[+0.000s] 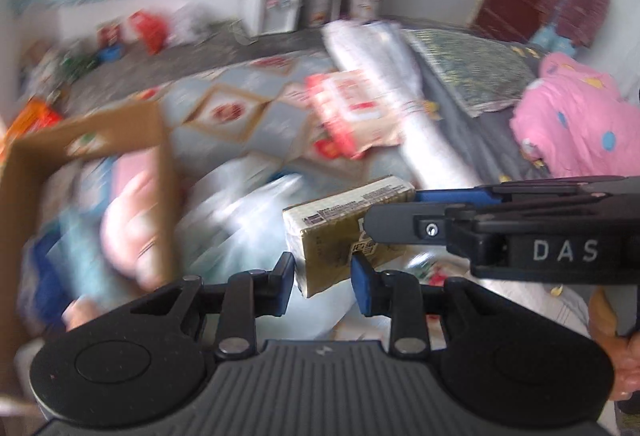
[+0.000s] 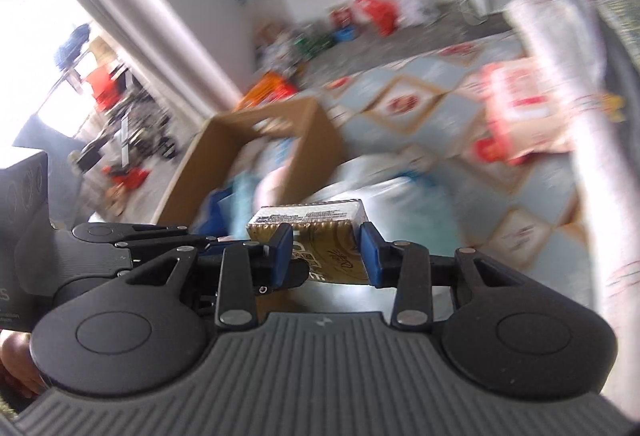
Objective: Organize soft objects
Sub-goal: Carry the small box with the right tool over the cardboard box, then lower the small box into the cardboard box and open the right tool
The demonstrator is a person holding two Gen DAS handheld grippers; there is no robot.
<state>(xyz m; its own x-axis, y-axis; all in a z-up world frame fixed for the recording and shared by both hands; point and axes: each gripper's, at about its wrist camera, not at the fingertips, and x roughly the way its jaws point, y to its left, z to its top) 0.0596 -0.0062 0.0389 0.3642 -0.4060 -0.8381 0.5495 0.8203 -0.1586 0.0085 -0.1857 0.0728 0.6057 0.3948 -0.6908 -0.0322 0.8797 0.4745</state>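
On the left stood a brown cardboard box (image 1: 86,139) with its top open and soft pink and blue things inside, all too blurry to name. Just right of the box, both grippers held one gold and cream plastic-wrapped pack (image 1: 340,224) up in the air. The pack had a barcode label and small print on its end, too small to read. The left gripper (image 1: 323,278) had its blue pads (image 1: 287,276) pressed on the pack's near corner, with the jaws narrow. The right gripper (image 2: 325,256) squeezed the pack (image 2: 316,236) from both sides, a bit wider. White letters "DAS" (image 1: 565,250) showed on the side of the right gripper's black body.

Below lay a blue rug with diamond shapes (image 1: 240,103), mostly bare between the box and a red and white printed pack (image 1: 352,111). A long white roll (image 1: 400,107) lay just beside that pack. At the far right sat a pink blanket with dots (image 1: 576,119).
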